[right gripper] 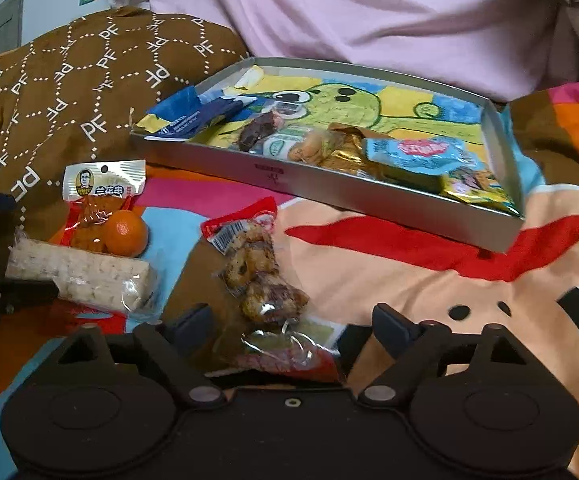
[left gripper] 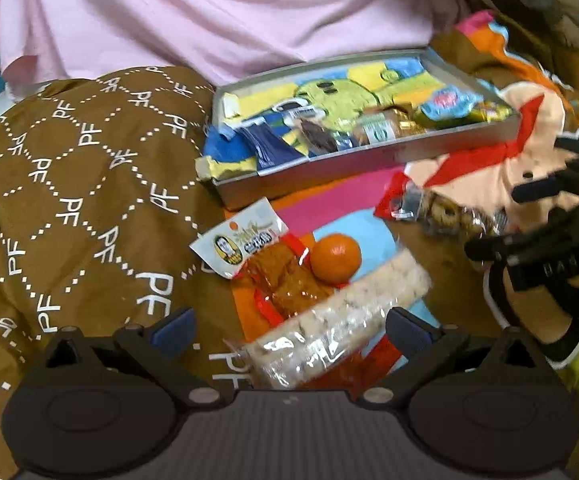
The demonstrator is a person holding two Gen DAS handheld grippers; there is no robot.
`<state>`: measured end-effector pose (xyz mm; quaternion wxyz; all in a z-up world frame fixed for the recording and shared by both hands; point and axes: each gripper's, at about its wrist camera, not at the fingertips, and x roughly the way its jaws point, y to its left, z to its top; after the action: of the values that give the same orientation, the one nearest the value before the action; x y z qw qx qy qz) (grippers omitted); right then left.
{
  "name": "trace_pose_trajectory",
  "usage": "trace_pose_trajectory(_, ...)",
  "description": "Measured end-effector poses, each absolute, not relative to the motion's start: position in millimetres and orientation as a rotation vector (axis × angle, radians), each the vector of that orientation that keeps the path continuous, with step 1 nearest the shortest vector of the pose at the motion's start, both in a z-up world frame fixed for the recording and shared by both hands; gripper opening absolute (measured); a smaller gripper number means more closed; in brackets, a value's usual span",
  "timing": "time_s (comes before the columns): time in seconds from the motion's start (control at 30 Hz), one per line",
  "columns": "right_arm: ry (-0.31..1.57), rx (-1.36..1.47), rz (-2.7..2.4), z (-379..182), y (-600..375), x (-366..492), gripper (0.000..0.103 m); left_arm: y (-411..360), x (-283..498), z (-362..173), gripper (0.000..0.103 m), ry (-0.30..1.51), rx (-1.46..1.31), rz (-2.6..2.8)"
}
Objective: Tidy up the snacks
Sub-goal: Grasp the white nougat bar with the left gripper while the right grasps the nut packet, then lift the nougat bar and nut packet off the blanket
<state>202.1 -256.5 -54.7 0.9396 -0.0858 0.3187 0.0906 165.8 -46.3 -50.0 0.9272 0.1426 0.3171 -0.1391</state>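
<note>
Both pairs of jaws stand apart, each with a packet lying between its pads but not pressed by them. Between the fingers of the right gripper [right gripper: 289,326] sits the near end of a clear packet of browned fried snacks [right gripper: 259,276]; its long axis runs straight away from the jaws, its red sealed end farthest off, so the pads face its two long sides and would meet it across its narrow width. I judge this the packet in hand for the right side. The left gripper [left gripper: 289,330] has the pale rice-cracker bar [left gripper: 341,316] between its fingers, lying slantwise: the near end is close to the left pad's side, the far end runs off up and to the right past the right pad. Just beyond that bar, touching it, lie a small orange [left gripper: 335,258] and a red-and-white packet of dried tofu [left gripper: 261,264], ahead of the left jaws and slightly left. Farther out, ahead of both grippers, stands the grey tray [right gripper: 329,200] that already holds several snacks, resting on a bright cartoon blanket [right gripper: 429,280]; from the right jaws it lies ahead and to the right, nearer than from the left. A brown patterned pillow [left gripper: 69,184] lies left of everything.
</note>
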Motion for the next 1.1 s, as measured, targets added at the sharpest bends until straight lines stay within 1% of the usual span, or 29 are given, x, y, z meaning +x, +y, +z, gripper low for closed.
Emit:
trace_pose_trajectory(0.13, 0.67, -0.187, 0.203, -61.1, -251.7, 208.1, 0.081, -48.2, 169.9, -53.3, 0.102, 0.673, 0.308, -0.31)
trace_pose_trajectory(0.2, 0.685, -0.186, 0.195, -64.7, -251.6, 209.7, 0.073, -49.7, 172.7, -55.2, 0.101, 0.687, 0.33, -0.32)
trace_pose_trajectory(0.23, 0.695, -0.181, 0.192, -66.1, -252.4, 210.3, 0.068, -50.9, 174.2, -56.4, 0.097, 0.698, 0.347, -0.318)
trace_pose_trajectory(0.27, 0.698, -0.173, 0.192, -66.7, -253.5, 210.1, 0.067, -52.1, 175.4, -57.7, 0.094, 0.711, 0.362, -0.32)
trace_pose_trajectory(0.4, 0.701, -0.16, 0.189, -64.7, -254.4, 206.8, 0.067, -52.1, 176.0, -61.5, 0.087, 0.748, 0.374, -0.341)
trace_pose_trajectory(0.43, 0.705, -0.157, 0.188, -64.2, -254.5, 206.3, 0.066, -52.1, 175.7, -61.7, 0.084, 0.759, 0.374, -0.346)
trace_pose_trajectory(0.53, 0.721, -0.147, 0.192, -61.4, -256.0, 201.8, 0.062, -52.5, 175.6, -62.1, 0.077, 0.803, 0.36, -0.363)
trace_pose_trajectory(0.6, 0.737, -0.14, 0.191, -58.6, -258.1, 197.0, 0.062, -53.7, 175.4, -62.0, 0.074, 0.835, 0.345, -0.371)
trace_pose_trajectory(0.77, 0.79, -0.124, 0.178, -49.5, -264.2, 181.8, 0.062, -55.2, 172.9, -58.5, 0.062, 0.913, 0.26, -0.39)
trace_pose_trajectory(0.83, 0.826, -0.098, 0.177, -46.3, -268.6, 176.5, 0.06, -55.1, 171.7, -56.8, 0.06, 0.949, 0.208, -0.412)
trace_pose_trajectory(0.9, 0.869, -0.056, 0.195, -44.3, -273.8, 171.6, 0.056, -54.3, 169.4, -55.6, 0.06, 0.973, 0.157, -0.438)
trace_pose_trajectory(0.97, 0.887, -0.026, 0.205, -42.4, -276.7, 166.6, 0.056, -54.0, 165.6, -54.4, 0.06, 0.974, 0.118, -0.472)
trace_pose_trajectory(1.0, 0.887, -0.022, 0.205, -41.5, -277.0, 165.2, 0.056, -54.0, 164.5, -53.9, 0.06, 0.975, 0.109, -0.482)
trace_pose_trajectory(1.1, 0.864, -0.036, 0.194, -39.9, -274.3, 163.9, 0.064, -56.2, 163.1, -53.4, 0.06, 0.971, 0.116, -0.478)
